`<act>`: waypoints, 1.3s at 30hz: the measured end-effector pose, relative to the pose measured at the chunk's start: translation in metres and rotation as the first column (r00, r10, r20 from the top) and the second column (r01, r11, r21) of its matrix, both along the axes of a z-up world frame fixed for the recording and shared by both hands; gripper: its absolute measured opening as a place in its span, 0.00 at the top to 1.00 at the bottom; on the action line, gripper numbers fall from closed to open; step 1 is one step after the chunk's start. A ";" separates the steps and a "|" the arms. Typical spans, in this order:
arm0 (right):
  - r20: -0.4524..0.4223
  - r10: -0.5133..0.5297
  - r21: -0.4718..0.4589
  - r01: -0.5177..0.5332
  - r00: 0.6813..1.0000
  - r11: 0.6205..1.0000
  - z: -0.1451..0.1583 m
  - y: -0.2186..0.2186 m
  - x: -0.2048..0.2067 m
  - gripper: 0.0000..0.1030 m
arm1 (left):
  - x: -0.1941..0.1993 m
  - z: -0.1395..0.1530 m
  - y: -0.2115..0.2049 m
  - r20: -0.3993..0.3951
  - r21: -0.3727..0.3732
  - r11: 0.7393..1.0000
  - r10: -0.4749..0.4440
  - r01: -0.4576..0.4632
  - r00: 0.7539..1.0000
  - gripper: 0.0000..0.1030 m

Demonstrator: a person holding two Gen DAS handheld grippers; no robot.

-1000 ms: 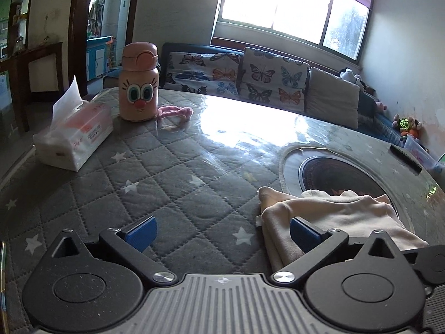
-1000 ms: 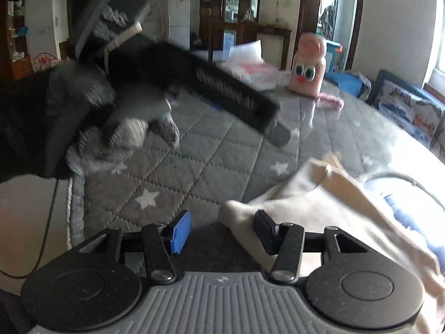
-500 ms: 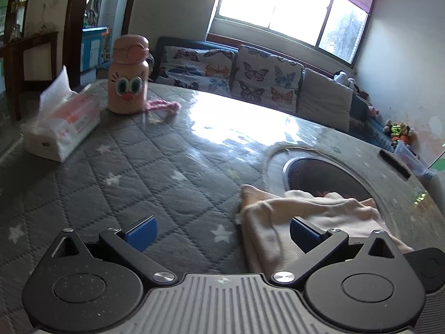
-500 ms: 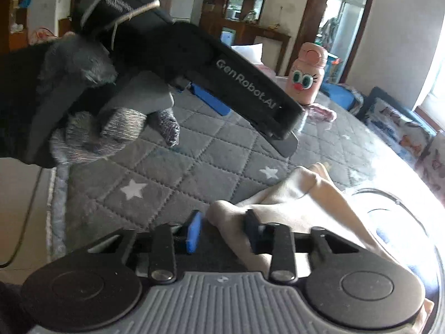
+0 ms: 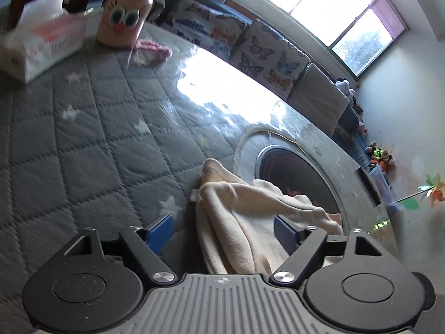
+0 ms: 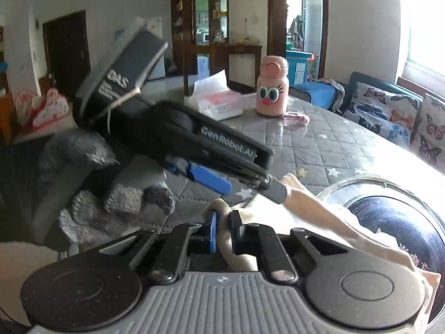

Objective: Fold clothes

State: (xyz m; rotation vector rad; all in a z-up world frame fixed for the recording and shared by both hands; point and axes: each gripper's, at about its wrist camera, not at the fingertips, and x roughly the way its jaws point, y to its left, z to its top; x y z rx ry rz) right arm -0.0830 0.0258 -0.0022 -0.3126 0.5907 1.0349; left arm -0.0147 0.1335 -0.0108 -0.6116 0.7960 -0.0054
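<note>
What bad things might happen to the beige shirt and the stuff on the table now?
1. Only the right claw pinches the beige garment; the left claw is open around it, so lifting now might leave it dangling unevenly and spoil the fold.
2. Part of the cloth lies over the round dark burner set in the table; it could snag or drag there.
3. The pink bottle and tissue box stand nearby; a wide swing might knock them.
</note>
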 end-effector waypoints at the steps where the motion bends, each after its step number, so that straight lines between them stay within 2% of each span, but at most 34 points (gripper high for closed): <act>1: -0.006 -0.004 0.011 0.004 1.000 1.000 0.002 -0.004 0.001 0.92 | 0.002 -0.001 -0.001 -0.006 -0.013 1.000 0.004 -0.004 1.000 0.25; 4: -0.007 -0.004 0.025 0.005 1.000 1.000 0.004 -0.010 0.000 0.92 | 0.006 -0.004 -0.002 -0.023 -0.053 0.998 0.014 -0.015 1.000 0.26; 6: -0.010 0.002 0.031 -0.001 1.000 1.000 0.004 -0.013 -0.001 0.92 | 0.008 -0.005 -0.002 -0.029 -0.075 0.997 0.021 -0.023 0.999 0.30; 8: -0.014 0.007 0.037 -0.007 1.000 0.999 0.003 -0.015 -0.002 0.92 | 0.008 -0.007 -0.002 -0.032 -0.079 0.997 0.022 -0.024 0.999 0.48; 10: -0.017 0.011 0.041 -0.010 1.000 0.999 0.003 -0.017 -0.002 0.92 | 0.008 -0.008 -0.002 -0.034 -0.084 0.996 0.022 -0.025 0.999 0.73; 12: -0.020 0.013 0.044 -0.012 1.000 0.999 0.003 -0.019 -0.003 0.92 | 0.008 -0.010 -0.002 -0.037 -0.088 0.996 0.023 -0.026 0.999 0.80; 18: -0.050 -0.009 0.061 0.012 0.999 0.998 0.003 -0.034 0.000 0.91 | 0.009 -0.015 -0.003 -0.046 -0.100 0.995 0.024 -0.029 0.999 0.84; 21: -0.070 -0.064 0.076 0.069 0.996 0.995 0.005 -0.054 0.005 0.91 | 0.009 -0.016 -0.003 -0.048 -0.101 0.994 0.024 -0.029 0.999 0.84; 24: -0.070 -0.172 0.059 0.177 0.983 0.983 0.002 -0.077 0.022 0.90 | 0.009 -0.016 -0.004 -0.048 -0.097 0.995 0.023 -0.028 0.999 0.84; 28: -0.052 -0.327 0.005 0.328 0.943 0.945 -0.009 -0.108 0.051 0.89 | 0.010 -0.016 -0.005 -0.049 -0.092 0.995 0.023 -0.027 0.999 0.84; 33: -0.054 -0.470 -0.043 0.468 0.881 0.883 -0.026 -0.140 0.087 0.89 | 0.011 -0.016 -0.006 -0.051 -0.082 0.996 0.021 -0.025 0.998 0.84; 38: -0.073 -0.523 -0.083 0.518 0.849 0.852 -0.042 -0.155 0.109 0.89 | 0.013 -0.015 -0.008 -0.053 -0.071 0.997 0.019 -0.023 0.998 0.84; 39: -0.065 -0.529 -0.085 0.524 0.846 0.848 -0.043 -0.157 0.109 0.86 | 0.013 -0.015 -0.008 -0.053 -0.070 0.997 0.019 -0.023 0.998 0.84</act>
